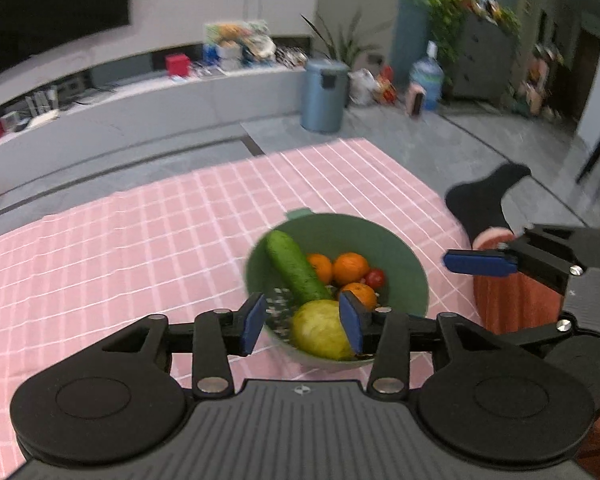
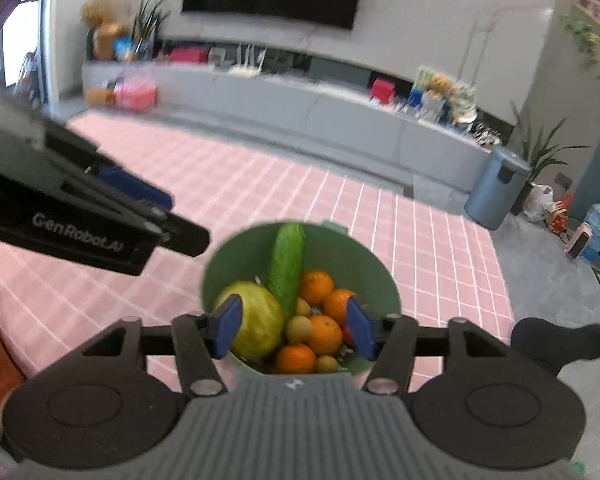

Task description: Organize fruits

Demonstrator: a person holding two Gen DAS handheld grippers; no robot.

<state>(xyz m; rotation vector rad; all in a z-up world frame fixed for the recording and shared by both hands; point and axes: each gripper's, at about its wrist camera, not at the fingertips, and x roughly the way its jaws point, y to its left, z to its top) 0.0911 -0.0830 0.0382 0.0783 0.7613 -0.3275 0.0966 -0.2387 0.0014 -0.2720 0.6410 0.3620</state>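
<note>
Several smooth round oranges (image 2: pixel 325 334) & bumpy cucumber (image 2: pixel 286 270) in prob. plastic green bowl (image 2: pixel 220 264).

Left gripper (image 1: pixel 303 322) hovers over a green bowl (image 1: pixel 404 264) on a pink checked cloth (image 1: pixel 140 240), jaws parted, nothing between the blue pads. Bowl holds a cucumber (image 1: pixel 296 270), tangerines (image 1: pixel 350 267), a cherry tomato (image 1: pixel 375 278), a yellow-green round fruit (image 1: pixel 320 330) (type unclear). Right gripper (image 1: pixel 480 263) enters at right, above a leg in orange trousers (image 1: pixel 512 304) and black sock (image 1: pixel 482 200).

Matt green plastic bowl (image 1: pixel 414 280) on pink checked cloth (image 1: pixel 140 232); cucumber (image 1: pixel 296 270) skin looks bumpy
</note>
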